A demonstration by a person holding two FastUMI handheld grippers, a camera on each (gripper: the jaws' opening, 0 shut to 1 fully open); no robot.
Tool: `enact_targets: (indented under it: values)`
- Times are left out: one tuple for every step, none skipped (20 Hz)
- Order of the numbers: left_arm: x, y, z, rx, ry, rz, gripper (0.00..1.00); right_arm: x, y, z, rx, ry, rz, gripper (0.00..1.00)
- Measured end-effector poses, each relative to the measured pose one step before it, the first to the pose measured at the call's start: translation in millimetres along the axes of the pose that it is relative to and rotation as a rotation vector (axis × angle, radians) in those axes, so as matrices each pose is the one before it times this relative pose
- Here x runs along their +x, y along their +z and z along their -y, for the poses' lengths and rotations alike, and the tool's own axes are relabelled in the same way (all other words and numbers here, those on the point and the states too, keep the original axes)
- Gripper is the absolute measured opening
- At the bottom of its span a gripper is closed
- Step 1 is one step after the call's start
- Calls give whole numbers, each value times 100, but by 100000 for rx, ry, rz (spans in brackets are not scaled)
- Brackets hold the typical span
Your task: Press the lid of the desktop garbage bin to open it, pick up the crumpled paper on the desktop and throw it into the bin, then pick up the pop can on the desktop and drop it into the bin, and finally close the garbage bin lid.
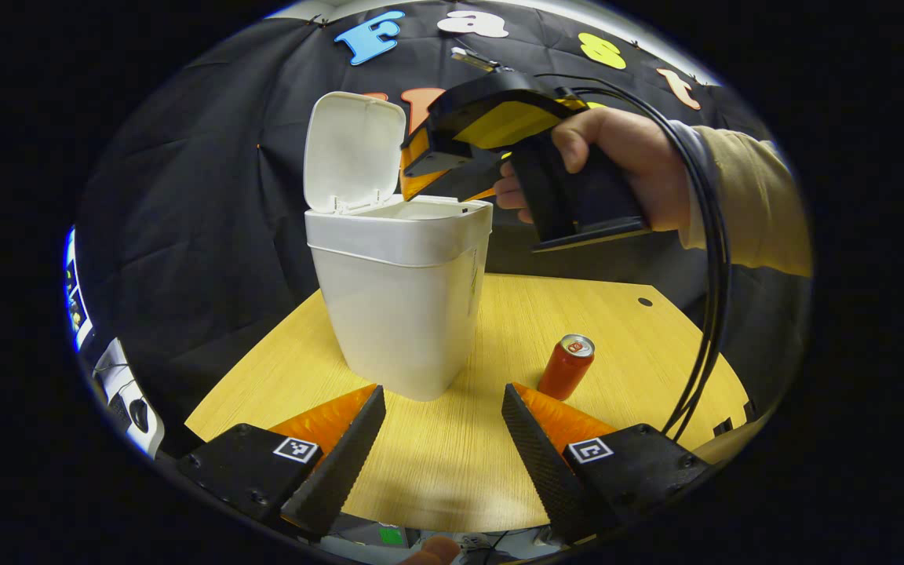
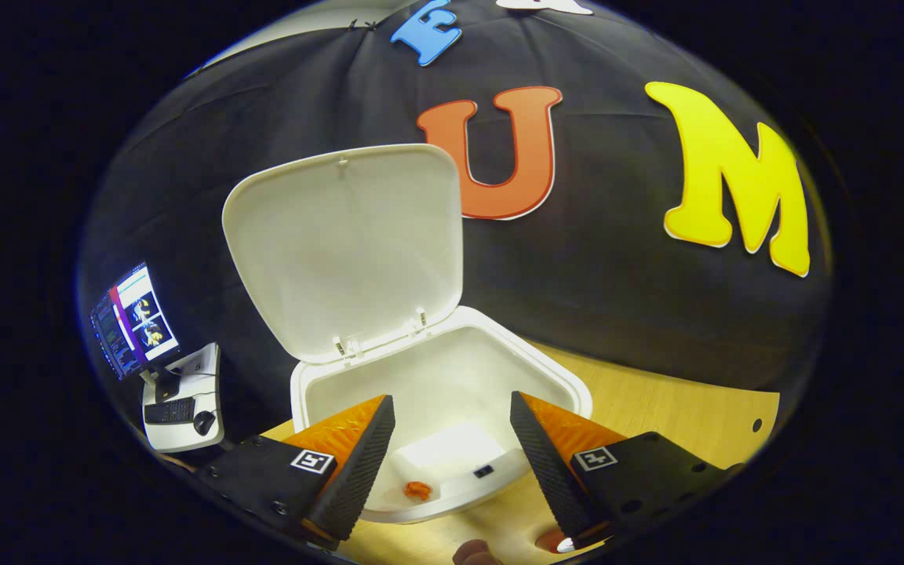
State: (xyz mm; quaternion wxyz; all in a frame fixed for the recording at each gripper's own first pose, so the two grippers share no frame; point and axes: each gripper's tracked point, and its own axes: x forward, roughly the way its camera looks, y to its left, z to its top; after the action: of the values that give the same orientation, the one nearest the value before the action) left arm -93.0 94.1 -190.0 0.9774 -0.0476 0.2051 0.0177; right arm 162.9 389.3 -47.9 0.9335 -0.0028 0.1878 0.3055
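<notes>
Here, in the left gripper view, the left gripper [image 1: 442, 447] is held low over the table [image 1: 640, 369] with its fingers spread wide and nothing between them. Just beyond its right finger the pop can [image 1: 567, 366] is seen standing on the wood, upright with a slight apparent lean, its long axis near vertical; the garbage bin [image 1: 401, 298] stands a little farther back and to the can's left, lid [image 1: 354, 149] raised. Above the bin's far rim the right gripper [image 1: 440, 169] is held by a hand [image 1: 617, 176], tilted down toward the opening. In the right gripper view the right gripper's fingers are also spread wide and empty, poised over the open bin, and a small orange-red scrap [image 2: 418, 490] lies at the bottom, possibly the paper, though it is too small to be told. The can is judged the next thing to be taken: it lies nearer the left gripper, ahead and slightly right, and would best be clasped across its sides.
</notes>
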Motion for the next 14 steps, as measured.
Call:
enact_targets:
  values:
    - [323,-58,294,-213,-456,-409,99,-1074,343,1452,1495,-2055,1643,95]
    - [512,-251,443,43,-1388,-1256,99,-1284,176,2044,376,-3698,1576,95]
    - [403,-169,503,490,-691,-785,99,-1104,-9,1863,29,-2735,746,94]
    - [462,-153,506,1076,-489,-466,99,-1428,-92,1858,433,-2441,945,93]
    - [529,-105,538,1448,-613,105,99,-1378,-377,2147,337,-3144,437,93]
    - [513,-25,570,1555,-755,500,99,-1548,-494,2432,237,-3444,260,92]
    - [670,-108,843,1375,-2083,388,99,-1483,-627,2470,325,-3852,225,92]
    - [687,-166,1056,1244,-1976,349,99,-1472,-933,2562,264,-4044,-378,94]
    - [876,-397,1058,1246,-2704,-336,99,-1476,-1009,2449,1063,-3513,-397,95]
    - [846,-537,1272,1503,-2928,-977,99,-1360,-1223,2529,1314,-3496,-1181,95]
    - [985,-436,963,1663,-1397,-353,99,-1198,-1305,2578,1555,-3851,-1172,95]
    - [985,-580,817,1654,-1405,-1249,99,-1015,-1354,2599,1672,-3849,-1564,95]
    - [841,-626,880,1455,-1447,-1346,99,-888,-1412,2393,1942,-3403,-2113,95]
    - [873,-466,1125,1006,-2256,-840,99,-724,-1501,2020,1812,-3294,-2640,95]
